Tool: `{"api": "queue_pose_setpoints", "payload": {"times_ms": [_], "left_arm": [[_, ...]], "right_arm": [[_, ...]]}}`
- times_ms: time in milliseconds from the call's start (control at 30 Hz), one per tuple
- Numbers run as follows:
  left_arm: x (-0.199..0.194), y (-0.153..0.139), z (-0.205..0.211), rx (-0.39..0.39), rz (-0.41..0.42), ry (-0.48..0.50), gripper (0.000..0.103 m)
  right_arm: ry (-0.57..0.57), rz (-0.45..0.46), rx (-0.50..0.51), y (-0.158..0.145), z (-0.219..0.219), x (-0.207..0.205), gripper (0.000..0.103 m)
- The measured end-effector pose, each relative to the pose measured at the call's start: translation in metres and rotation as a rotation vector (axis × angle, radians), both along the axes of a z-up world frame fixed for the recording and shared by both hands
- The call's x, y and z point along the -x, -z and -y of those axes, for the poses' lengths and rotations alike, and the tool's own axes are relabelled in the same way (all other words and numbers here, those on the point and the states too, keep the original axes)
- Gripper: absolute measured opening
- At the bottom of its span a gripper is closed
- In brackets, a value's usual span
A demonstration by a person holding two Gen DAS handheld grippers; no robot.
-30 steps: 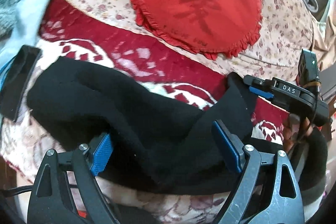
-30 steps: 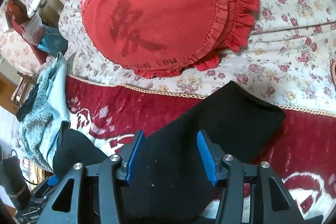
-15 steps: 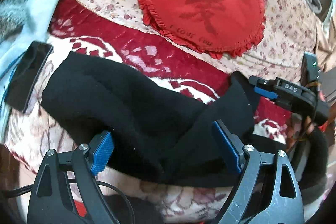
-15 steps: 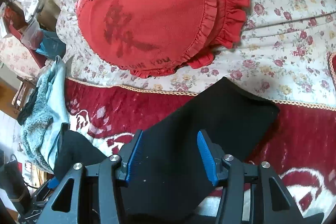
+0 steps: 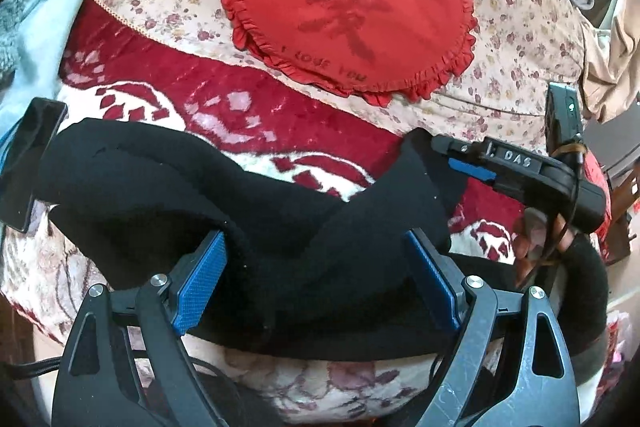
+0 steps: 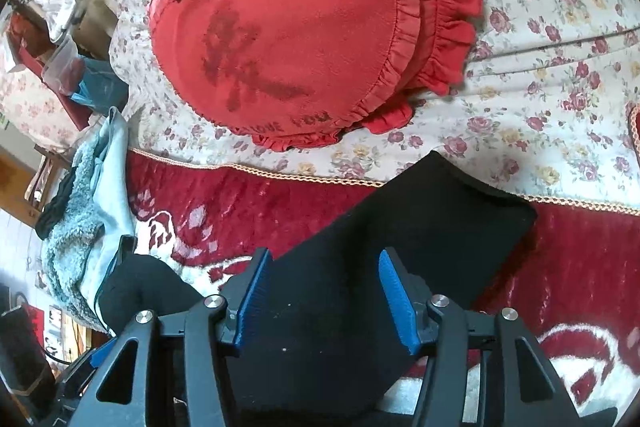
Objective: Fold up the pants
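Observation:
The black pants (image 5: 256,211) lie bunched and partly folded on a red and white blanket (image 5: 224,107). My left gripper (image 5: 316,283) is open, its blue pads on either side of the heaped cloth near the front edge. In the right wrist view, one black end of the pants (image 6: 420,227) stretches away toward the floral cover. My right gripper (image 6: 324,299) is open with this cloth lying between its blue pads. The right gripper also shows in the left wrist view (image 5: 520,171), at the far right end of the pants.
A red heart-shaped ruffled cushion (image 5: 352,3) lies on the floral bedcover (image 6: 560,67) beyond the pants. A dark phone (image 5: 28,163) lies at the left beside a pale blue fleece garment (image 6: 84,211). The bed's front edge is just below the left gripper.
Both grippers have drawn slightly back and up; the cushion has shifted in both views. The black cloth stays between the open pads of each gripper.

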State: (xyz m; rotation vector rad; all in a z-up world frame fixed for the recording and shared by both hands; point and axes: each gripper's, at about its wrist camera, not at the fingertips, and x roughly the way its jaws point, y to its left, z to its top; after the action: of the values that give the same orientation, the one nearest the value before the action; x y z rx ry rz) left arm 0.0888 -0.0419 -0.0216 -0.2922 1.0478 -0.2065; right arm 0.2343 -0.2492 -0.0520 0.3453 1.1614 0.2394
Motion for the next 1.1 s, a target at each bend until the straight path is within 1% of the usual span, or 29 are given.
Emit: {"api": "queue_pose_setpoints", "payload": {"times_ms": [67,133,200,333,467,533,600,633,800,900,967,1033,1100], "left_arm": [[0.004,0.001,-0.003,-0.033,0.0,-0.031,0.088],[0.008,0.006,-0.009,-0.05,-0.022,-0.036,0.088],[0.017,0.011,-0.02,-0.044,-0.048,-0.05,0.088],[0.042,0.012,-0.049,-0.018,-0.046,-0.103,0.088],[0.05,0.006,-0.072,0.015,-0.044,-0.156,0.088],[0.049,0.001,-0.07,0.021,-0.026,-0.154,0.088],[0.043,-0.002,-0.061,0.033,-0.013,-0.12,0.088],[0.036,-0.003,-0.05,0.045,-0.008,-0.082,0.088],[-0.002,0.008,-0.002,0.028,-0.014,0.027,0.088],[-0.027,0.018,0.031,-0.022,-0.016,0.087,0.088],[-0.041,0.03,0.05,-0.1,-0.041,0.104,0.088],[-0.048,0.04,0.061,-0.13,-0.065,0.122,0.088],[-0.05,0.047,0.071,-0.156,-0.066,0.13,0.088]], "right_arm": [[0.001,-0.011,0.004,0.004,0.0,-0.001,0.053],[-0.003,-0.018,0.005,0.006,0.0,0.0,0.053],[-0.006,-0.02,0.004,0.007,0.0,0.001,0.053],[0.0,-0.013,-0.008,0.003,0.0,0.006,0.053],[-0.01,-0.004,-0.003,-0.003,-0.003,0.01,0.054],[-0.008,0.002,-0.009,-0.005,-0.004,0.01,0.054],[-0.004,0.003,-0.012,-0.006,-0.004,0.009,0.054],[-0.003,0.002,-0.012,-0.006,-0.005,0.009,0.054],[0.0,0.006,-0.01,-0.007,-0.003,0.006,0.054],[0.01,0.01,-0.018,-0.008,0.002,0.003,0.054],[0.014,0.011,-0.021,-0.007,0.005,0.001,0.054],[0.017,0.012,-0.022,-0.007,0.007,0.0,0.054],[0.021,0.01,-0.025,-0.004,0.009,0.0,0.054]]}}
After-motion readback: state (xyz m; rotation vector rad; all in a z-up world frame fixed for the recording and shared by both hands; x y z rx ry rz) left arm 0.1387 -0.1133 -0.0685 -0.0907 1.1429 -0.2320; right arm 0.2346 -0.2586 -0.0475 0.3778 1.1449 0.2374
